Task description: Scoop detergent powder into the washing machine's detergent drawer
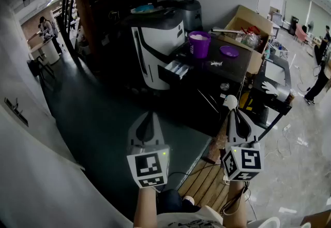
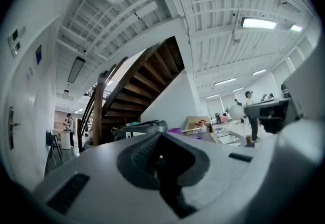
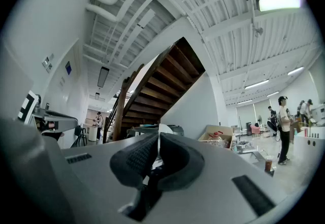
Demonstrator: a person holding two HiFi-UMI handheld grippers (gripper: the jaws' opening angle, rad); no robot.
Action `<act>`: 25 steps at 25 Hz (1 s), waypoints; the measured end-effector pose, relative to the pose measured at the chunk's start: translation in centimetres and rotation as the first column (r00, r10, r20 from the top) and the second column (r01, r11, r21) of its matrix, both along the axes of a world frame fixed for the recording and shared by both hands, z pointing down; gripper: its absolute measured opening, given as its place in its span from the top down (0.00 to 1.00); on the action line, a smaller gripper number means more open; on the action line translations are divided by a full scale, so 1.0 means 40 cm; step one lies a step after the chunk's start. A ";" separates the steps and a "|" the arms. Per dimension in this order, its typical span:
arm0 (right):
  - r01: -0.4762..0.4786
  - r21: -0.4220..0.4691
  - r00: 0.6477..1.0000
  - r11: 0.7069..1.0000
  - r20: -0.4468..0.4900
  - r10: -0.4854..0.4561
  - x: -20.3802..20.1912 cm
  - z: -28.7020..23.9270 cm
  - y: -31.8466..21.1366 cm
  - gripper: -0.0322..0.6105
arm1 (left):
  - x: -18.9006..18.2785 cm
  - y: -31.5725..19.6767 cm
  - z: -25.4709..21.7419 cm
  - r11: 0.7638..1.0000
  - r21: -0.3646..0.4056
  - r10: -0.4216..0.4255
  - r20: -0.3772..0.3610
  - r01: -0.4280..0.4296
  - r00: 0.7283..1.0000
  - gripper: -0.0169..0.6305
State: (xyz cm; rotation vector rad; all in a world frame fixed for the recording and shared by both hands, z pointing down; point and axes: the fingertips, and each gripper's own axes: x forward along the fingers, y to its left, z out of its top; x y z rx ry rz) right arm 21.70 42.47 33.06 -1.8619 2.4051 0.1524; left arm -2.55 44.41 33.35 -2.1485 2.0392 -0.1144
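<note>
The white and black washing machine (image 1: 155, 48) stands ahead on a dark bench, its detergent drawer (image 1: 176, 69) pulled open toward me. A purple tub (image 1: 199, 44) and a purple bowl (image 1: 229, 51) sit to its right. My right gripper (image 1: 232, 110) is held low, well short of the bench, and is shut on a white scoop (image 1: 230, 101) whose round end sticks out above the jaws (image 3: 161, 129). My left gripper (image 1: 150, 116) hangs beside it over the dark floor, shut, with nothing between its jaws (image 2: 161, 139).
An open cardboard box (image 1: 249, 28) with clutter stands behind the purple bowl. The black bench (image 1: 235, 69) runs to the right. A wooden pallet (image 1: 204, 180) lies by my feet. A dark staircase (image 1: 83, 10) rises at the left; people stand far off.
</note>
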 end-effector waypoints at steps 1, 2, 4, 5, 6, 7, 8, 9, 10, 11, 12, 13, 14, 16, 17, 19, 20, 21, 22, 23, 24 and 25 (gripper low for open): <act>0.002 0.001 1.000 1.000 -0.001 -0.002 0.001 -0.001 -0.004 0.92 | 0.002 -0.004 0.000 1.000 0.000 -0.001 -0.003 0.001 1.000 0.97; 0.003 0.001 1.000 1.000 -0.002 -0.003 0.001 -0.002 -0.008 0.92 | 0.004 -0.008 0.000 1.000 0.000 -0.001 -0.006 0.001 1.000 0.97; 0.006 -0.004 1.000 1.000 -0.003 -0.006 0.005 0.000 -0.012 0.92 | 0.010 -0.013 0.002 1.000 -0.001 -0.001 -0.005 0.001 1.000 0.97; 0.007 -0.006 1.000 1.000 -0.003 -0.007 0.008 0.002 -0.014 0.92 | 0.015 -0.015 0.003 1.000 -0.002 0.000 -0.004 0.000 1.000 0.97; 0.007 -0.004 1.000 1.000 -0.004 -0.007 0.012 0.002 -0.017 0.92 | 0.019 -0.018 0.003 1.000 -0.001 0.000 -0.004 0.000 1.000 0.97; 0.007 -0.002 1.000 1.000 -0.006 -0.007 0.015 0.001 -0.021 0.92 | 0.023 -0.021 0.002 1.000 0.000 0.000 -0.004 0.000 1.000 0.97; 0.008 0.000 1.000 1.000 -0.008 -0.008 0.018 0.000 -0.025 0.92 | 0.026 -0.025 0.000 1.000 0.001 -0.001 -0.003 0.001 1.000 0.97; 0.009 0.002 1.000 1.000 -0.009 -0.009 0.020 -0.002 -0.029 0.92 | 0.029 -0.028 -0.001 1.000 0.002 -0.002 -0.003 0.002 1.000 0.97; 0.011 0.004 1.000 1.000 -0.010 -0.011 0.021 -0.004 -0.032 0.92 | 0.032 -0.031 -0.002 1.000 0.004 -0.003 -0.003 0.003 1.000 0.97; 0.013 0.005 1.000 1.000 -0.012 -0.013 0.022 -0.005 -0.036 0.92 | 0.034 -0.034 -0.003 1.000 0.005 -0.004 -0.003 0.004 1.000 0.97; 0.015 0.005 1.000 1.000 -0.014 -0.015 0.024 -0.005 -0.040 0.92 | 0.036 -0.037 -0.003 1.000 0.005 -0.005 -0.004 0.005 1.000 0.97; 0.017 0.005 1.000 1.000 -0.016 -0.017 0.026 -0.004 -0.044 0.92 | 0.038 -0.039 -0.002 1.000 0.006 -0.007 -0.004 0.007 1.000 0.97; 0.020 0.006 1.000 1.000 -0.019 -0.020 0.027 -0.003 -0.048 0.92 | 0.039 -0.042 0.000 1.000 0.005 -0.010 -0.005 0.010 1.000 0.97; 0.027 0.007 0.999 1.000 -0.023 -0.027 0.027 0.002 -0.056 0.92 | 0.039 -0.047 0.006 1.000 0.003 -0.015 -0.007 0.015 1.000 0.97; 0.031 0.008 0.999 0.999 -0.025 -0.030 0.025 0.004 -0.059 0.92 | 0.038 -0.048 0.009 1.000 0.002 -0.018 -0.007 0.018 1.000 0.97; 0.036 0.010 0.999 0.999 -0.019 -0.036 0.021 0.007 -0.066 0.92 | 0.036 -0.049 0.013 1.000 0.000 -0.024 -0.004 0.024 1.000 0.97; 0.039 0.009 0.999 0.999 -0.012 -0.039 0.020 0.009 -0.070 0.92 | 0.034 -0.048 0.014 1.000 -0.002 -0.028 -0.003 0.028 1.000 0.97; 0.041 0.007 0.999 0.999 -0.002 -0.041 0.019 0.010 -0.073 0.92 | 0.031 -0.047 0.016 0.999 -0.005 -0.033 -0.002 0.033 0.999 0.97; 0.043 0.005 0.999 0.999 0.010 -0.043 0.018 0.012 -0.076 0.92 | 0.027 -0.046 0.018 0.999 -0.009 -0.038 0.000 0.038 0.999 0.97; 0.045 0.002 0.999 0.999 0.021 -0.045 0.016 0.013 -0.079 0.92 | 0.022 -0.044 0.020 0.999 -0.012 -0.044 0.002 0.044 0.999 0.97; 0.048 -0.002 0.998 0.999 0.028 -0.048 0.013 0.015 -0.082 0.92 | 0.015 -0.043 0.022 0.999 -0.015 -0.049 0.003 0.050 0.999 0.97; 0.050 -0.004 0.998 0.999 0.030 -0.050 0.008 0.016 -0.086 0.92 | 0.007 -0.043 0.025 0.998 -0.018 -0.056 0.003 0.056 0.998 0.97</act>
